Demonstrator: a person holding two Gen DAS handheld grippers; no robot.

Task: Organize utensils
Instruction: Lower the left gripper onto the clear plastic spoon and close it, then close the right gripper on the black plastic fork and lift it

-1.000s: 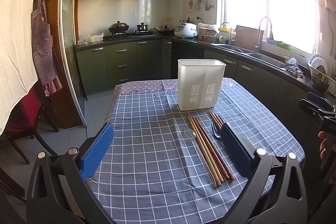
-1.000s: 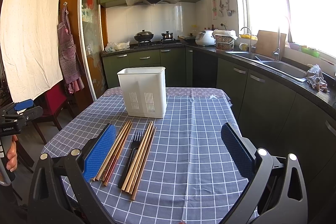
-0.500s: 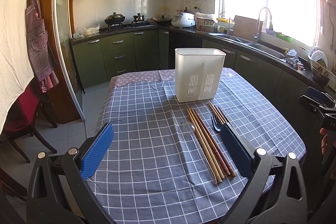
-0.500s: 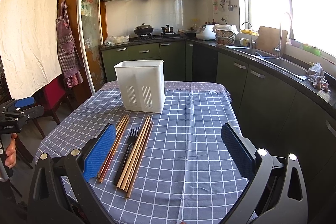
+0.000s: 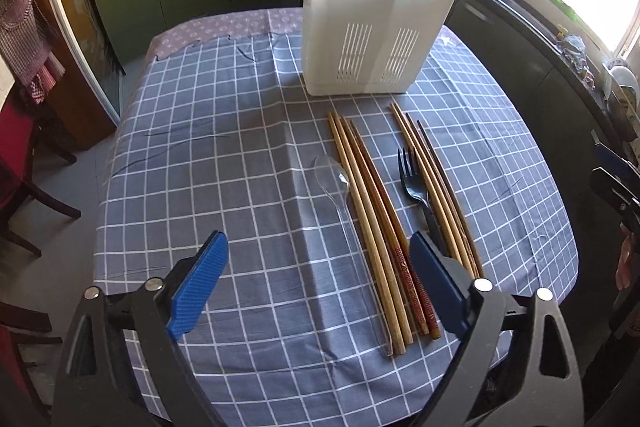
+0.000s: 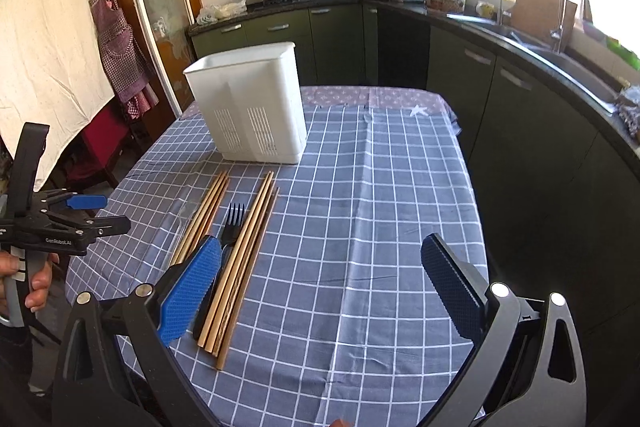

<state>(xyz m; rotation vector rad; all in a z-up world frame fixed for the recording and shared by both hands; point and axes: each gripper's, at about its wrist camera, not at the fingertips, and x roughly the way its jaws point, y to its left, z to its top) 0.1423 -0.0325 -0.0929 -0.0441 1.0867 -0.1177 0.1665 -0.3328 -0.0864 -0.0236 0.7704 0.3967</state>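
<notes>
Both grippers over the laid-out utensils, nothing picked up.

Chopsticks (image 5: 372,211), black fork (image 5: 412,179) and clear spoon (image 5: 334,183) lie in rows before the white caddy (image 5: 376,27), handles near for easy pinching. Left gripper (image 5: 316,283) jaws closing, empty; right gripper (image 6: 320,291) wide, empty. Against a second ago, both views tilt lower and nearer the tablecloth (image 5: 224,155).

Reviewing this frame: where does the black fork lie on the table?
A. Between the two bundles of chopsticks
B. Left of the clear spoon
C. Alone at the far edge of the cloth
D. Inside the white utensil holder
A: the black fork lies flat on the checked cloth between the two bundles of chopsticks, in front of the white utensil holder, with the clear spoon further left.
</notes>
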